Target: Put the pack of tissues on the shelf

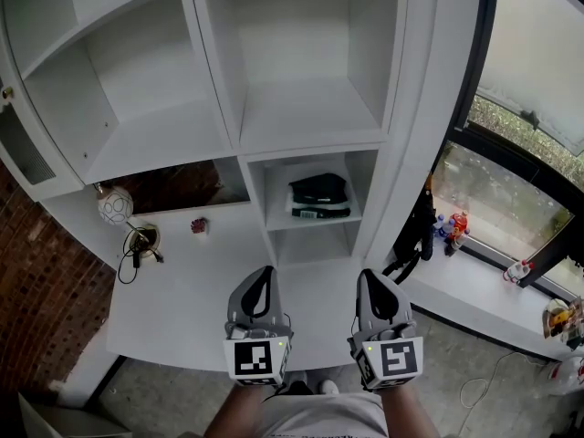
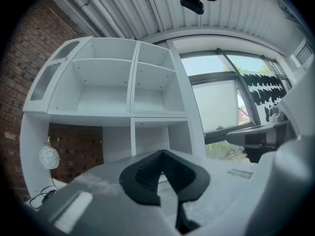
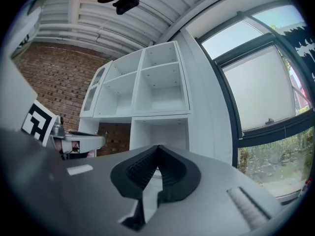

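**Both tongs shut and empty; pack on shelf**

I held the left tongs [image 1: 265, 272] and the right tongs [image 1: 370, 275] side by side and level, near the front edge of the white desk [image 1: 182, 308]. On each, the jaws were pressed together with nothing between them. The pack of tissues [image 1: 319, 196], dark on top, lay in a small lower compartment of the shelf [image 1: 310, 126], well apart from both tongs. A round white ball [image 1: 116, 205] and a cable [image 1: 137, 245] sat at the desk's left.
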Action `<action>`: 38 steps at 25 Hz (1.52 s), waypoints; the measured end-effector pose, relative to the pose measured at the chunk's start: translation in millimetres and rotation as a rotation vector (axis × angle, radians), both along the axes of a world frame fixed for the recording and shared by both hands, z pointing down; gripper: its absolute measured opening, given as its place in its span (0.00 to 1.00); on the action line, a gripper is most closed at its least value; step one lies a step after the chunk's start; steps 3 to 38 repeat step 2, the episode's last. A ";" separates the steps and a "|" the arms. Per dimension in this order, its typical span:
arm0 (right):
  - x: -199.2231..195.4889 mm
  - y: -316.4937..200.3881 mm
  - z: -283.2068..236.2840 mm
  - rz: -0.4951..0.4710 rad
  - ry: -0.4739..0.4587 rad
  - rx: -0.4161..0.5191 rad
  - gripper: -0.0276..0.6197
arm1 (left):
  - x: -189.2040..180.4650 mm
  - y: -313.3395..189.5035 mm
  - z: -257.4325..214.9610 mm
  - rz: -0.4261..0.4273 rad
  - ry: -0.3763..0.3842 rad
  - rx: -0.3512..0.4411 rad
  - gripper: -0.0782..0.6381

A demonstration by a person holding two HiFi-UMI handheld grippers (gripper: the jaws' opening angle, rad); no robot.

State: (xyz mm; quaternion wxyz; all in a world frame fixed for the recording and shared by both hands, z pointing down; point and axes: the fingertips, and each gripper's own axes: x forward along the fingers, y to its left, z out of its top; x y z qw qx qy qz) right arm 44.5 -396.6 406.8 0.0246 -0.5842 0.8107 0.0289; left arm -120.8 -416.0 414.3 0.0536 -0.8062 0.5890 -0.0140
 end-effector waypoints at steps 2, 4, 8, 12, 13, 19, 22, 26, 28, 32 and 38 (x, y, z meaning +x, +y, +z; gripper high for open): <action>0.4 -0.4 1.7 0.000 0.001 -0.006 0.04 | 0.1 -0.7 0.1 -0.001 0.004 0.000 0.12; 0.4 -0.4 1.7 0.000 0.001 -0.006 0.04 | 0.1 -0.7 0.1 -0.001 0.004 0.000 0.12; 0.4 -0.4 1.7 0.000 0.001 -0.006 0.04 | 0.1 -0.7 0.1 -0.001 0.004 0.000 0.12; 0.4 -0.4 1.7 0.000 0.001 -0.006 0.04 | 0.1 -0.7 0.1 -0.001 0.004 0.000 0.12; 0.4 -0.4 1.7 0.000 0.001 -0.006 0.04 | 0.1 -0.7 0.1 -0.001 0.004 0.000 0.12; 0.4 -0.4 1.7 0.000 0.001 -0.006 0.04 | 0.1 -0.7 0.1 -0.001 0.004 0.000 0.12; 0.4 -0.4 1.7 0.000 0.001 -0.006 0.04 | 0.1 -0.7 0.1 -0.001 0.004 0.000 0.12; 0.4 -0.4 1.7 0.000 0.001 -0.006 0.04 | 0.1 -0.7 0.1 -0.001 0.004 0.000 0.12; 0.4 -0.4 1.7 0.000 0.001 -0.006 0.04 | 0.1 -0.7 0.1 -0.001 0.004 0.000 0.12; 0.4 -0.4 1.7 0.000 0.001 -0.006 0.04 | 0.1 -0.7 0.1 -0.001 0.004 0.000 0.12; 0.4 -0.4 1.7 0.000 0.001 -0.006 0.04 | 0.1 -0.7 0.1 -0.001 0.004 0.000 0.12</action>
